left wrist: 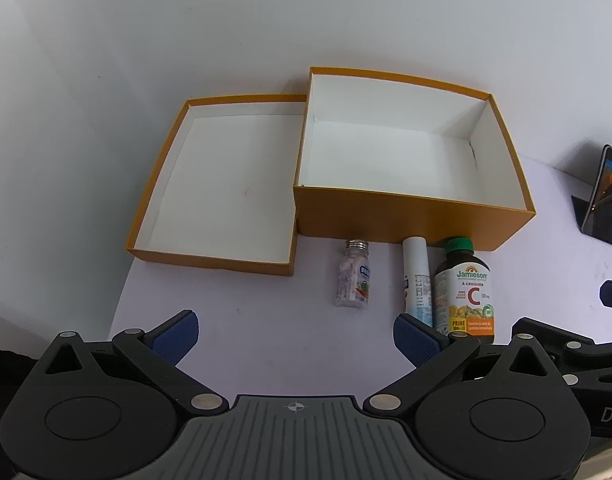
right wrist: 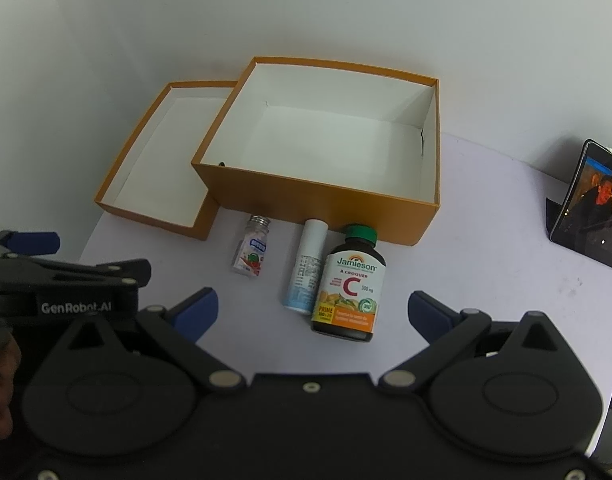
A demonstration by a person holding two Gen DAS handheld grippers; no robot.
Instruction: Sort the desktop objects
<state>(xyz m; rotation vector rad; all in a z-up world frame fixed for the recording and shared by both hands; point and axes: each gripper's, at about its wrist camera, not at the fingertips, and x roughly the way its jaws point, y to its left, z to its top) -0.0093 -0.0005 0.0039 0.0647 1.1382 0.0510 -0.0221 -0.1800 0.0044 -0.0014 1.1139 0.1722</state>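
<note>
Three items stand in a row in front of an orange box [left wrist: 409, 216] [right wrist: 317, 208]: a small clear candy bottle [left wrist: 353, 276] [right wrist: 253, 252], a white spray tube [left wrist: 417, 280] [right wrist: 307, 268] and a brown Jamieson vitamin C bottle [left wrist: 463, 288] [right wrist: 349, 288]. The box's shallow orange lid [left wrist: 210, 258] [right wrist: 154, 218] lies open side up to its left. Box and lid are empty. My left gripper [left wrist: 296, 336] is open and empty, short of the candy bottle. My right gripper [right wrist: 313, 316] is open and empty, with the vitamin bottle between its fingers' line.
A tablet [left wrist: 607, 196] [right wrist: 593, 204] playing video leans on a stand at the right edge of the white table. A white wall rises behind the box. The left gripper's body [right wrist: 66, 284] shows at the left of the right wrist view.
</note>
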